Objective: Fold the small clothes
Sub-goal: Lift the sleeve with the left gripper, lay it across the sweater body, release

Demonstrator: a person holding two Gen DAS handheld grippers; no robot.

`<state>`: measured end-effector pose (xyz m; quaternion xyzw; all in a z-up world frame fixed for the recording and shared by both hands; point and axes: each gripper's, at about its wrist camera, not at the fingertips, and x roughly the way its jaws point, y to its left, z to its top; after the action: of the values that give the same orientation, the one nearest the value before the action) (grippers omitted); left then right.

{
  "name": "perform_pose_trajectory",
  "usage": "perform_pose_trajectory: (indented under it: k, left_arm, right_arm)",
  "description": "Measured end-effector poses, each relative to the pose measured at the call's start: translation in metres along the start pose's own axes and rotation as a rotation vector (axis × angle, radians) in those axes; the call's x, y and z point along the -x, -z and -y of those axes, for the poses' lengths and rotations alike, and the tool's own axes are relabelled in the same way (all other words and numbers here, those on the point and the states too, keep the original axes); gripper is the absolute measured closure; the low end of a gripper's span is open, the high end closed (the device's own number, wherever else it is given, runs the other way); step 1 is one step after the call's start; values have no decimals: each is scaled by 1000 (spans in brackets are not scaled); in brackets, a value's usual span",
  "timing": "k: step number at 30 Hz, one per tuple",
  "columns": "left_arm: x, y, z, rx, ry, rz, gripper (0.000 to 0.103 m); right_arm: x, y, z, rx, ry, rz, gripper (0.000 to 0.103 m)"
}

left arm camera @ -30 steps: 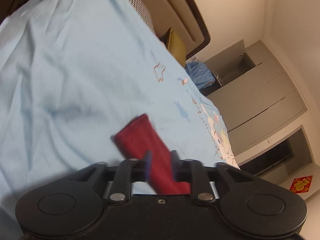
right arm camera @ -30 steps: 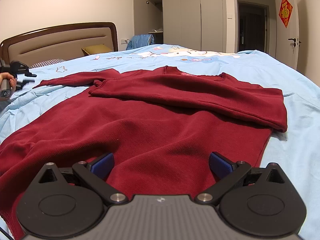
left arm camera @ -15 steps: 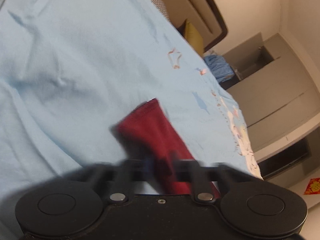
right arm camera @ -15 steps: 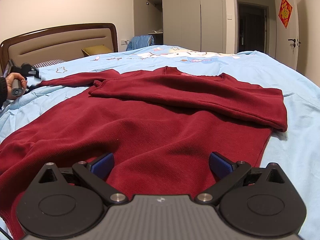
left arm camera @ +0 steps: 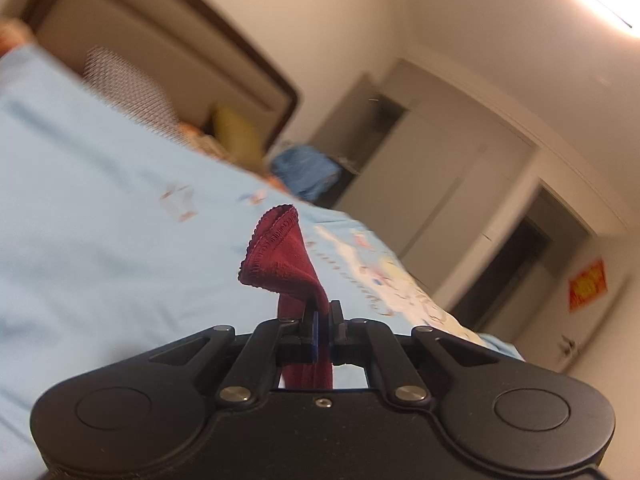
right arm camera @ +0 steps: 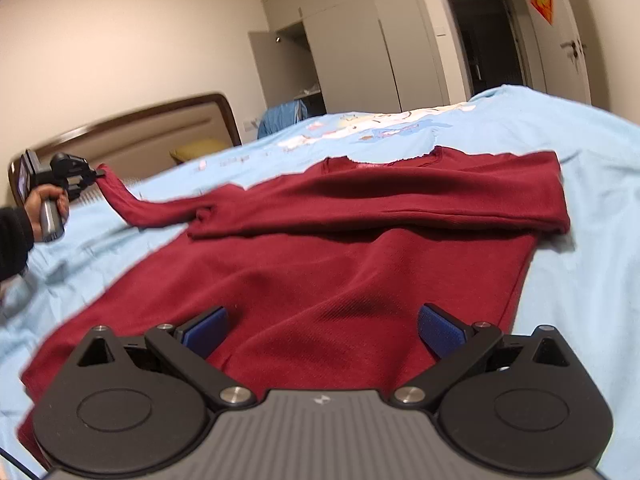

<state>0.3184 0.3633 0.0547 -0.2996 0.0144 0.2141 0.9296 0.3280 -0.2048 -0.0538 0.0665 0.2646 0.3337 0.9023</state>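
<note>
A dark red sweater (right arm camera: 340, 264) lies spread on the light blue bed (right arm camera: 580, 240), one sleeve folded across its chest. The other sleeve (right arm camera: 132, 204) stretches to the left and is lifted off the sheet at its cuff. My left gripper (left arm camera: 323, 320) is shut on that sleeve, whose cuff (left arm camera: 280, 252) sticks up past the fingertips; in the right wrist view the left gripper (right arm camera: 94, 176) shows at far left, held by a hand (right arm camera: 46, 204). My right gripper (right arm camera: 322, 328) hovers open over the sweater's lower body, with nothing between its blue pads (right arm camera: 440, 328).
A brown headboard (right arm camera: 136, 132) with a yellow pillow (right arm camera: 196, 148) stands at the back left. Grey wardrobes (right arm camera: 348, 48) and a dark doorway (right arm camera: 488, 40) are behind the bed. A blue garment (right arm camera: 280, 118) lies near the wardrobe. Bare sheet stretches to the right of the sweater.
My left gripper closed on the sleeve end and lifted it off the sheet. My right gripper tilted and shifted a little above the sweater, staying open.
</note>
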Motion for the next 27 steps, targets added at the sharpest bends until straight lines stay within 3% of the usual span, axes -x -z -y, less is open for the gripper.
perform_pose_trajectory:
  k: [8, 12, 16, 22, 27]
  left_arm:
    - [29, 22, 144, -340, 282, -25, 100]
    - [40, 63, 214, -423, 429, -80, 100]
    - [39, 129, 265, -486, 535, -197, 100]
    - [32, 238, 280, -566, 596, -400, 100]
    - [35, 291, 265, -625, 600, -507, 98]
  right_arm:
    - [8, 2, 13, -112, -43, 72, 0]
    - [16, 5, 21, -176, -29, 143, 0]
    - [30, 11, 32, -274, -5, 259, 0]
    - [44, 19, 53, -418, 35, 361, 0]
    - [47, 22, 61, -447, 25, 373, 0]
